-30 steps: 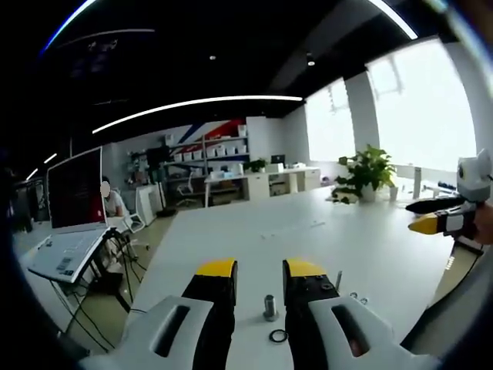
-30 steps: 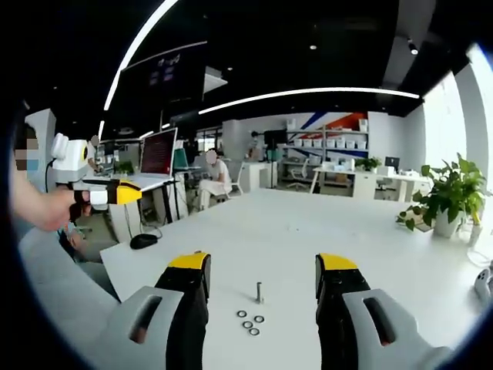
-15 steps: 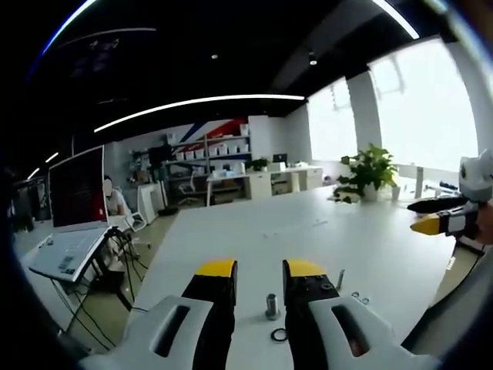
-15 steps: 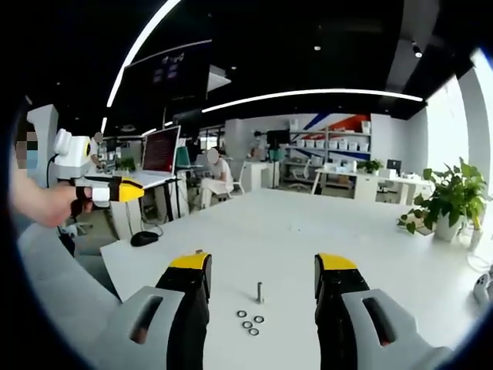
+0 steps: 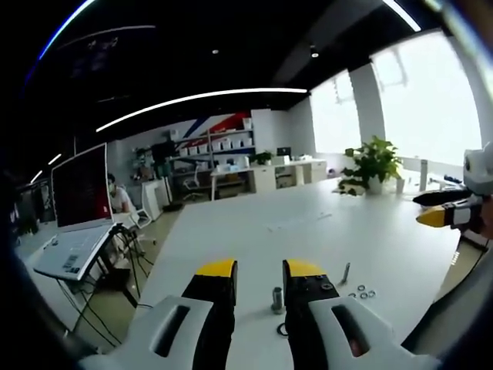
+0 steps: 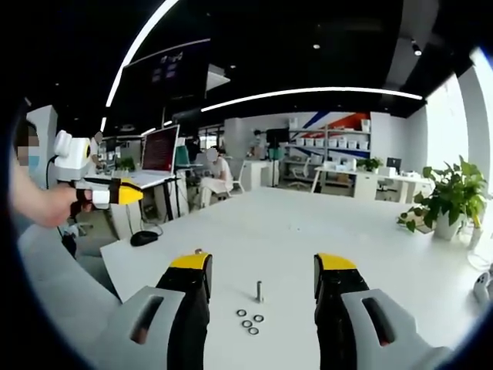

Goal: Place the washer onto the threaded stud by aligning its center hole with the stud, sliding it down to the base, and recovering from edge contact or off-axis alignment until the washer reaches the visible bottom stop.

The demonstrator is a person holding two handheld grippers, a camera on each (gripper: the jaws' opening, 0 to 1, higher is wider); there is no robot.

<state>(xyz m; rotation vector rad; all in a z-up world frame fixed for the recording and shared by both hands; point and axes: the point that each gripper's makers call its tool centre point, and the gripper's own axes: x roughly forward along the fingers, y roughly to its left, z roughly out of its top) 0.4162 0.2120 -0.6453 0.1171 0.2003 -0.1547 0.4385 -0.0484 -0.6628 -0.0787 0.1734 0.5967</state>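
A thin threaded stud [image 6: 259, 291] stands upright on the white table [image 6: 293, 231]. Several small washers [image 6: 249, 321] lie flat just in front of it. My right gripper [image 6: 261, 264] hovers behind them, wide open and holding nothing, with the stud centred between its jaws. In the left gripper view the stud [image 5: 346, 272] and washers [image 5: 362, 293] sit to the right of my left gripper [image 5: 259, 269]. That gripper is open by a narrow gap with nothing in it. Each gripper appears at the edge of the other's view: the right gripper [image 5: 443, 212] and the left gripper [image 6: 108, 191].
A short metal cylinder [image 5: 277, 299] and a black ring [image 5: 282, 330] lie on the table between the left jaws. A potted plant [image 6: 445, 202] stands at the far right. A laptop on a stand [image 5: 73, 223] is beyond the table's left edge, and a mouse [image 6: 143, 240] lies near the corner.
The left gripper's camera has shifted a little, so the stud and washers now sit more fully in its view. The right gripper view is almost the same, and both jaw gaps are unchanged.
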